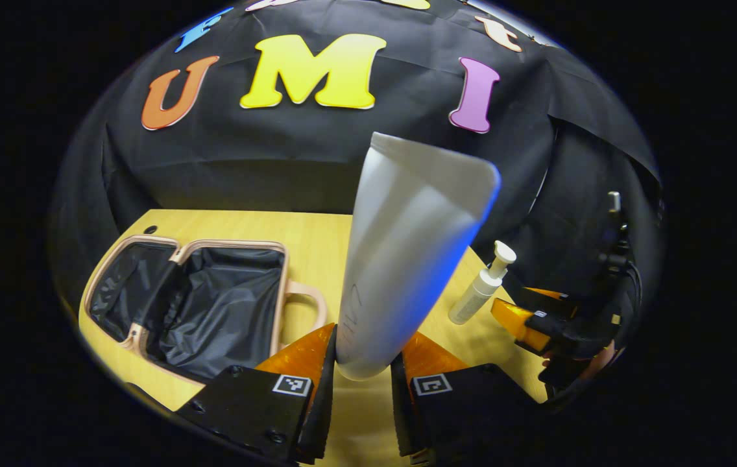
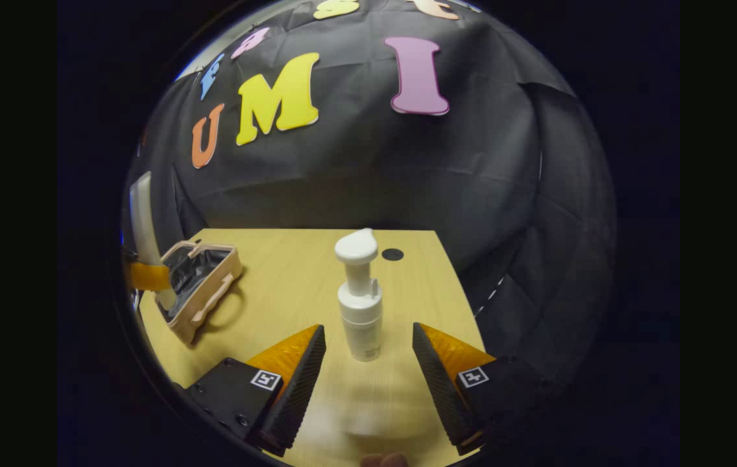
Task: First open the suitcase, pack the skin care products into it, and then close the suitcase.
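- Left gripper: clamped on the lower end of a white tube, both fingers pressing its sides. Tube held upright, flat crimped end at top, off the table.
- Same tube seen from the right gripper view at the far left edge, standing in the far gripper's fingers just beside the suitcase.
- Suitcase: small, tan-rimmed, lying open on the light wood table, left of the held tube. Black lining exposed in both halves; handle faces the tube. In the right gripper view it sits at the table's left side.
- Pump bottle: white, upright on the table, well apart from the suitcase. From the left gripper view it stands to the right of the tube.
- Right gripper: fingers spread wide, released, one on each side of the pump bottle's base, neither touching it. Also visible at the right edge of the left gripper view.
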`<state>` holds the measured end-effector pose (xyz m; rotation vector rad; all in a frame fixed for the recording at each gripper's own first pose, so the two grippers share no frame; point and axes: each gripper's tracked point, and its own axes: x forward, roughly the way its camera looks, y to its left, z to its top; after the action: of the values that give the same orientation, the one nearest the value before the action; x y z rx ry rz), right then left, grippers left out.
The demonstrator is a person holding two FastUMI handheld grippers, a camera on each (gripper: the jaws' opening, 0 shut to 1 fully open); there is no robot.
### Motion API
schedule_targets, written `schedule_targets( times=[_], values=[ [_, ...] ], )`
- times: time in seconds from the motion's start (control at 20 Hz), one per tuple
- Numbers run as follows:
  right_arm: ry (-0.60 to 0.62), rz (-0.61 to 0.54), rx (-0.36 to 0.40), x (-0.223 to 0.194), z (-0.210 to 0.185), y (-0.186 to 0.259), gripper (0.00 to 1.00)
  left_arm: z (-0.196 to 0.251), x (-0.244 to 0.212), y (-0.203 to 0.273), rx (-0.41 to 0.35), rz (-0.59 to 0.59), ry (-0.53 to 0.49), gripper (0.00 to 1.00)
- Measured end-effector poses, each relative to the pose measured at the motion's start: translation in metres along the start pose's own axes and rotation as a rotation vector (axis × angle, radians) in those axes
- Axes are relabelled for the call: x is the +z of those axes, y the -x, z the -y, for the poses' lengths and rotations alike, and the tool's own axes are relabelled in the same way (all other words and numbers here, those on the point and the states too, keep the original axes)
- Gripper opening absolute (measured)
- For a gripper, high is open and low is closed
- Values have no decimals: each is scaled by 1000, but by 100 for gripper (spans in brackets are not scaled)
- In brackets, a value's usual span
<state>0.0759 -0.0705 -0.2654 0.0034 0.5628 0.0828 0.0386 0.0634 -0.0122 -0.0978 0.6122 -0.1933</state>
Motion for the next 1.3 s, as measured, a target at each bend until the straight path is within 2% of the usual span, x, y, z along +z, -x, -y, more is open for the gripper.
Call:
schedule_targets(
  times=[0.15,0.45,0.65,0.75,0.85,1.0,1.15,1.3],
  values=[
    [-2,-63,19,-14,-5,-27,80,-29,-1,19,47,-2,29,43],
    [-48,-79,13,-13,-10,-61,81,-89,-13,51,166,-31,147,43],
    [-113,-84,-26,-14,0,-69,58,-131,-14,69,229,-36,186,43],
    [-123,-97,-40,-12,3,-65,53,-147,-9,73,230,-35,189,43],
    [-164,-107,-47,-9,3,-57,50,-153,-8,72,172,-55,194,43],
    [-200,-94,-17,5,-10,-31,47,-153,-7,68,64,-99,234,43],
    [-210,-82,27,23,-27,4,47,-159,-13,63,-13,-155,178,43],
    [-243,-85,111,36,-56,44,47,-162,-19,55,-113,-249,144,43]
  ],
)
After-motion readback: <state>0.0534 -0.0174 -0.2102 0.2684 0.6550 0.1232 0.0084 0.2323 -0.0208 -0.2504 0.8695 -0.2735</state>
